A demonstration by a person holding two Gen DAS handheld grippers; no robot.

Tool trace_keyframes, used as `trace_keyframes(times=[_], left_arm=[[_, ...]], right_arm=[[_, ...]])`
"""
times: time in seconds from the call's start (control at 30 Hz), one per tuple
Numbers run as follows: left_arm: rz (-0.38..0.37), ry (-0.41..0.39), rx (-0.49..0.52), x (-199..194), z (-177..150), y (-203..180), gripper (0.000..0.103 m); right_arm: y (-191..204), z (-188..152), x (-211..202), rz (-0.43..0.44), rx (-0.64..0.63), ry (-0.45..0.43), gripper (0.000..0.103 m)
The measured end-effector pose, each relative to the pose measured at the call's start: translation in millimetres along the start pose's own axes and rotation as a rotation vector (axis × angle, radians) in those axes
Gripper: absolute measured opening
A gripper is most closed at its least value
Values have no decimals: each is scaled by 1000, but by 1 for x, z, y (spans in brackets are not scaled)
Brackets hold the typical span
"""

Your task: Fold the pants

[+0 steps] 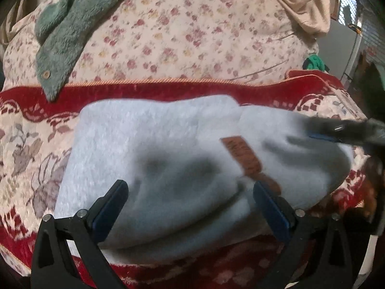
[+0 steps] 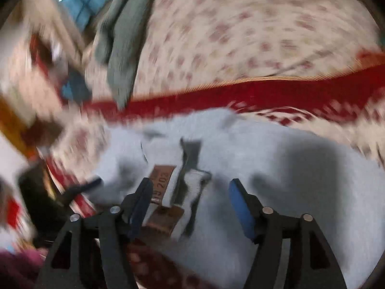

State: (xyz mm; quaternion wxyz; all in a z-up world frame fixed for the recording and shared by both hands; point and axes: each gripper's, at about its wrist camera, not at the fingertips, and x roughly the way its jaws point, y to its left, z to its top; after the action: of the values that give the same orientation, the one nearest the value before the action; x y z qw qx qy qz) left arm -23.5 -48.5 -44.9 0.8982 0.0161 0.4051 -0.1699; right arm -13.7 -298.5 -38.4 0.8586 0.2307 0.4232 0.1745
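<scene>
Both tongs, left tongs (image 1: 190, 207) and right tongs (image 2: 190, 204), stand wide and empty over the folded pants (image 1: 168, 144), whose long axis runs crosswise just ahead.

- The pale grey fleece pants (image 1: 168, 159) are lying folded on the red-bordered woven bedcover (image 1: 36, 144).
- The small-flowered cream quilt (image 1: 192, 36) is lying behind the bedcover.
- The green fleece garment (image 1: 62, 31) is lying on the quilt at the left, its tip reaching onto the bedcover.
- The brown rectangular patch (image 1: 243, 154) is sitting on the pants, right of centre.
</scene>
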Motion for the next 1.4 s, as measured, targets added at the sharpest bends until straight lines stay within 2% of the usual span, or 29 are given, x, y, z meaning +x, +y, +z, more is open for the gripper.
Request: trace_keyframes(times=[0.07,0.13,0.37,0.53,0.67,0.8,0.87,1.03,1.13,1.17,1.2,1.23,1.33,1.4], left_arm=[[-21,-1,12,0,4,-7,103],[-53,-1,22,0,7,-16,103],[-156,25,52,8,12,-44,103],[-179,46,15,10,12,-39,103],[-164,40,13,7,11,-34,103],[-168,52,-26,7,9,-26,103],[-157,60,-33,10,8,-24,103],[-129,66,-40,17,7,-23,103],[-109,62,-52,19,8,-20,103],[-92,49,-64,19,9,-17,103],[-82,41,-75,18,10,-14,103],[-69,31,-96,19,11,-10,103],[-49,32,-136,26,14,-1,103],[-30,46,-143,34,13,2,103]], right_arm=[[-21,-9,-27,23,131,-40,82],[-42,-20,-51,-1,222,-67,85],[-81,-53,-100,-90,376,-126,90],[-110,-78,-120,-119,485,-151,92],[-128,-90,-113,-68,567,-161,93],[-138,-102,-95,75,676,-239,95],[-142,-106,-84,117,713,-257,98],[-152,-106,-58,111,767,-255,99],[-153,-98,-51,121,742,-296,98],[-153,-96,-50,131,726,-318,93],[-155,-94,-50,161,712,-339,83],[-156,-93,-49,195,711,-348,55],[-156,-92,-46,239,699,-368,44],[-155,-92,-45,278,704,-386,41]])
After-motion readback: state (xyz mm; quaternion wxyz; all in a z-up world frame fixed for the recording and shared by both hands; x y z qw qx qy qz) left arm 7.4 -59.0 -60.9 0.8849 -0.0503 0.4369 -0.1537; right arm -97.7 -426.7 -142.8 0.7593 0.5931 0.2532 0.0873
